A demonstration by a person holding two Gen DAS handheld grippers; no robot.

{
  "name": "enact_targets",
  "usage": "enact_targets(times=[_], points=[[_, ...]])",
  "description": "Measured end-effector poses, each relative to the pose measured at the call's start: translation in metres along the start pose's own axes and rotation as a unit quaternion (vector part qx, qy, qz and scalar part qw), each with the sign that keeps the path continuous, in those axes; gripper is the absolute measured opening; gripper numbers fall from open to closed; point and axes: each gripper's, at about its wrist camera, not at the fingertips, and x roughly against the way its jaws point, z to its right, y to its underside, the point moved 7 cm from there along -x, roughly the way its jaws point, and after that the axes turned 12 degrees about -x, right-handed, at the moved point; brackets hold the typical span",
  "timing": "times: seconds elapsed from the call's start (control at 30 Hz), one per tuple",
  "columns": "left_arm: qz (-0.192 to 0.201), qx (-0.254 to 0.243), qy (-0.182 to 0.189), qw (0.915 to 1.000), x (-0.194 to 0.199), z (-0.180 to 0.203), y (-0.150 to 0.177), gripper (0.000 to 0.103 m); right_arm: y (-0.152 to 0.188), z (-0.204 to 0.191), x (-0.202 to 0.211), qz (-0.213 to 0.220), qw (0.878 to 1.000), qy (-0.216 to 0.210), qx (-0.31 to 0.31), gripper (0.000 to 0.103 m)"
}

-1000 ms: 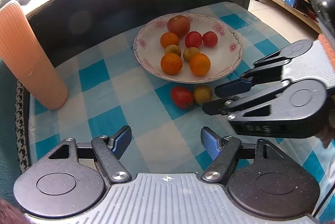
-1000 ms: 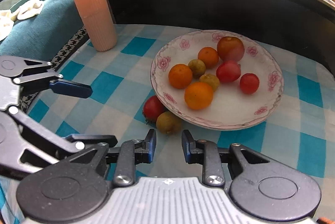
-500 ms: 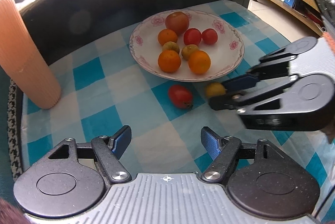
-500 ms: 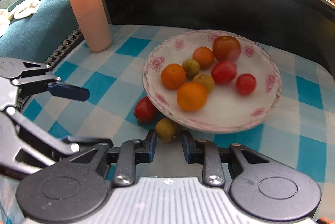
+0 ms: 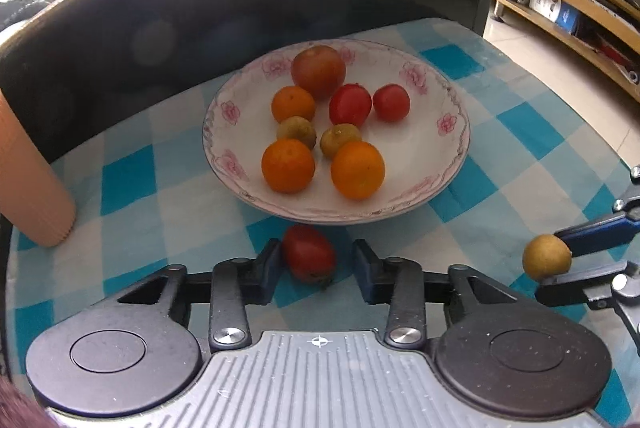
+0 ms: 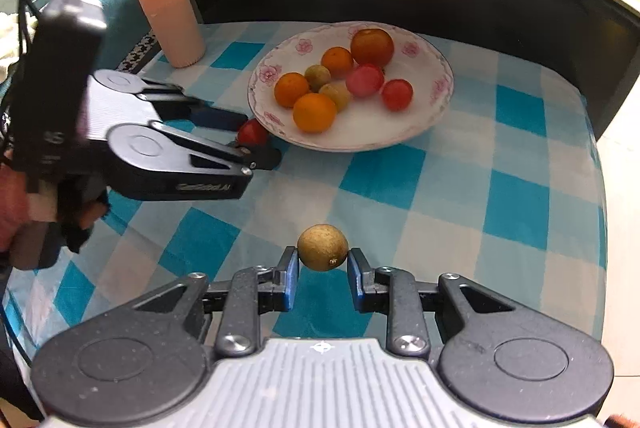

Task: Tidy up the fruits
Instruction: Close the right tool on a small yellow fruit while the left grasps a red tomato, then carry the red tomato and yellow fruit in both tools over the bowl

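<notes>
A: What stands at the far left?

B: A ribbed peach cup (image 6: 164, 0), upright on the checked cloth (image 6: 440, 196) that covers the worktop.

A: And next along?

B: The left tongs (image 5: 316, 266). Their jaws are closing around a red tomato (image 5: 309, 254) that lies on the cloth just in front of the plate's near edge. One pad touches it on the left; the other still has a gap, so it is not pinched.

A: The plate itself?

B: A white flowered plate (image 5: 452, 132) in the middle, holding three oranges, two small greenish-brown fruits, two red tomatoes and one bigger reddish-brown fruit at the back.

A: And on the right?

B: The right tongs (image 6: 323, 278) pinch a small brown-green fruit (image 6: 322, 247) between their blue pads, raised clear of the cloth, well apart from the plate. Beyond the cloth's right edge, wooden shelves (image 5: 560, 16) stand.
</notes>
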Motion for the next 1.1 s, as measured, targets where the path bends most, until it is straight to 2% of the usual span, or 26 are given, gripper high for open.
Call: enact_targets(times=[0.1, 0.43, 0.63, 0.83, 1.0, 1.1], points=[[-0.001, 0.005, -0.007, 1.0000, 0.001, -0.001, 0.000, 0.036, 0.000, 0.004, 0.000, -0.001, 1.000, 0.001, -0.004, 0.040], [-0.032, -0.002, 0.009, 0.9994, 0.034, 0.004, 0.026, 0.035, 0.008, -0.005, -0.001, -0.006, 1.000, 0.000, 0.009, 0.040], [-0.051, -0.014, 0.028, 0.9982, 0.055, 0.025, 0.046, 0.035, 0.026, -0.021, 0.002, -0.009, 1.000, 0.002, 0.029, 0.040], [-0.056, -0.032, 0.043, 0.9970, 0.058, 0.044, 0.055, 0.037, 0.049, -0.024, -0.002, -0.022, 0.999, 0.021, 0.040, 0.040], [-0.057, -0.044, 0.049, 0.9962, 0.051, 0.051, 0.055, 0.040, 0.046, -0.026, -0.003, -0.014, 0.998, 0.024, 0.052, 0.040], [-0.052, -0.041, 0.049, 0.9966, 0.051, 0.050, 0.053, 0.044, 0.045, -0.026, -0.007, -0.025, 0.998, 0.019, 0.051, 0.042]])
